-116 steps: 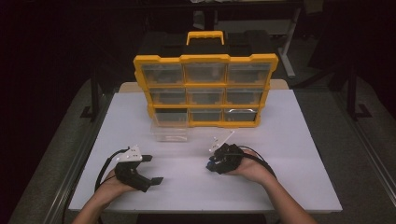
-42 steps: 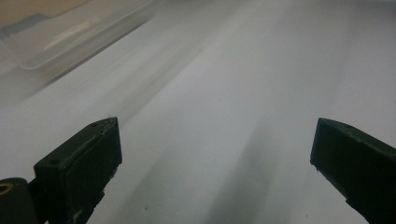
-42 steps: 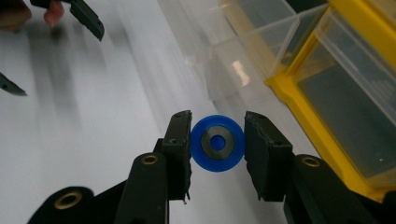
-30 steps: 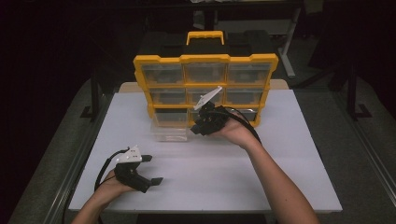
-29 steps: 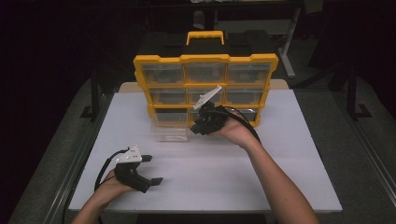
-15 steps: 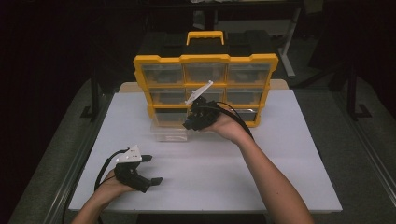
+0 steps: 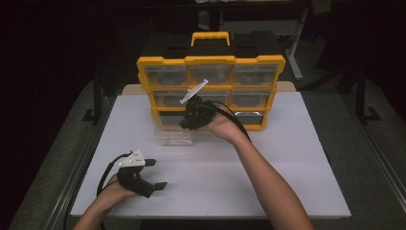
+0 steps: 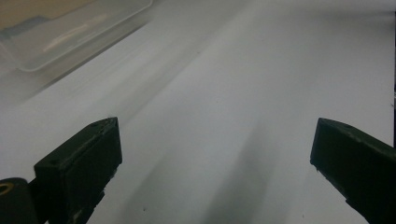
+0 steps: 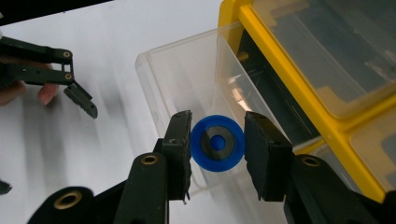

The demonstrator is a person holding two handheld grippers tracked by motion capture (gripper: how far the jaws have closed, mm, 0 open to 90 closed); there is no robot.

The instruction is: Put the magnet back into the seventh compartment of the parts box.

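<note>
I count one yellow organizer [image 7: 210, 86] with nine clear compartments in three rows of three, one black case [image 7: 210, 44] behind it, and one clear drawer [image 9: 187, 84] pulled out at its 7 o'clock corner. My right gripper [image 9: 217, 142] is clamped on one blue disc [image 9: 217, 143], held just above that drawer. My left gripper [image 7: 154, 173] rests spread wide and empty at 7 o'clock on the white table [image 7: 287, 172]. I can read no writing anywhere.

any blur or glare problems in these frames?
High view: dim surroundings, white table bright but evenly lit. Left gripper view: clear bin soft, out of focus. Right gripper view: blue disc sharp between the pads, yellow organizer close and blurred.
</note>
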